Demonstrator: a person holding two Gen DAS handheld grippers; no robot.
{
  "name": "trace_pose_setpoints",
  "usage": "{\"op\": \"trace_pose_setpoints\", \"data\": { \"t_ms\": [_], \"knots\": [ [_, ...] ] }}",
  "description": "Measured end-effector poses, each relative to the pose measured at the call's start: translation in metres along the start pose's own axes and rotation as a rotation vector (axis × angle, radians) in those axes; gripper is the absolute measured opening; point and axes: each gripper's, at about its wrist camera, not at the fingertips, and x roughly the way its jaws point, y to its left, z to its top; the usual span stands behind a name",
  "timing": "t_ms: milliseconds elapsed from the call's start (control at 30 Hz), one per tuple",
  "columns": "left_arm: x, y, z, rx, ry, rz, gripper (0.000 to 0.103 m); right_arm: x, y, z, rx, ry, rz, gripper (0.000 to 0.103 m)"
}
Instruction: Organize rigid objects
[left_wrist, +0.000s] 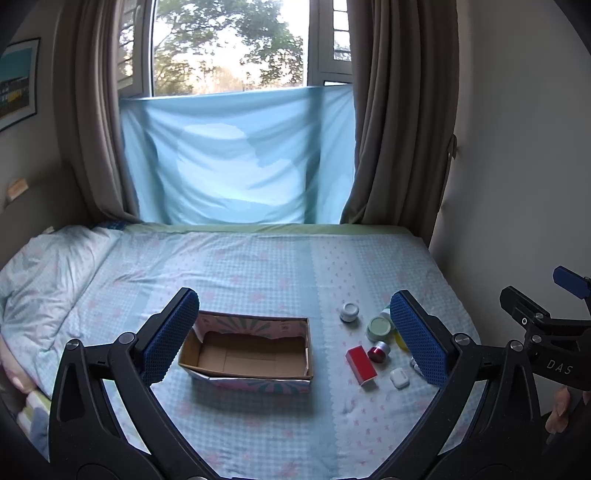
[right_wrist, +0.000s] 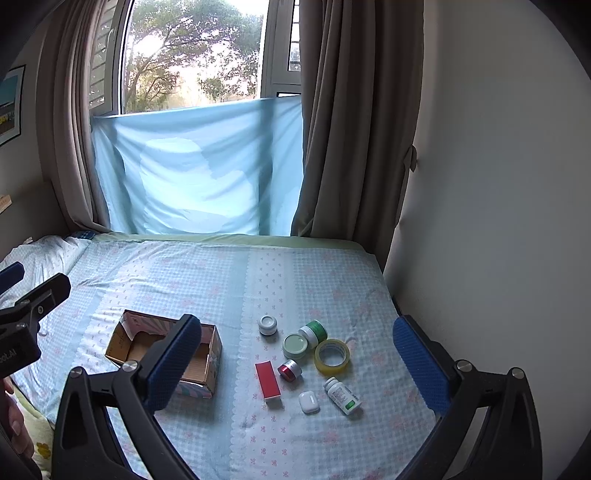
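Observation:
An open cardboard box (left_wrist: 251, 350) (right_wrist: 166, 354) lies empty on the bed. To its right are several small items: a red box (left_wrist: 361, 363) (right_wrist: 269, 380), a red-and-silver jar (right_wrist: 290, 369), a white earbud case (right_wrist: 307, 401), a white pill bottle (right_wrist: 342, 395), a yellow tape roll (right_wrist: 331, 355), a pale green tin (right_wrist: 295, 345), a green-lidded jar (right_wrist: 314, 331) and a white jar (right_wrist: 267, 325). My left gripper (left_wrist: 295, 339) is open and empty above the box. My right gripper (right_wrist: 295, 362) is open and empty above the items.
The bed (right_wrist: 229, 273) has a light blue checked sheet. A pillow (left_wrist: 48, 273) lies at the left. A wall (right_wrist: 498, 184) runs along the bed's right edge. Curtains and a blue cloth (left_wrist: 236, 158) hang at the far end.

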Motion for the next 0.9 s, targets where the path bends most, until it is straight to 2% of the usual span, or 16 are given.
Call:
{"op": "trace_pose_setpoints", "data": {
  "t_ms": [900],
  "knots": [
    [0.0019, -0.0062, 0.0022, 0.019, -0.014, 0.002, 0.103, 0.0057, 0.0007, -0.0016, 0.004, -0.019, 0.025, 0.103]
  ]
}}
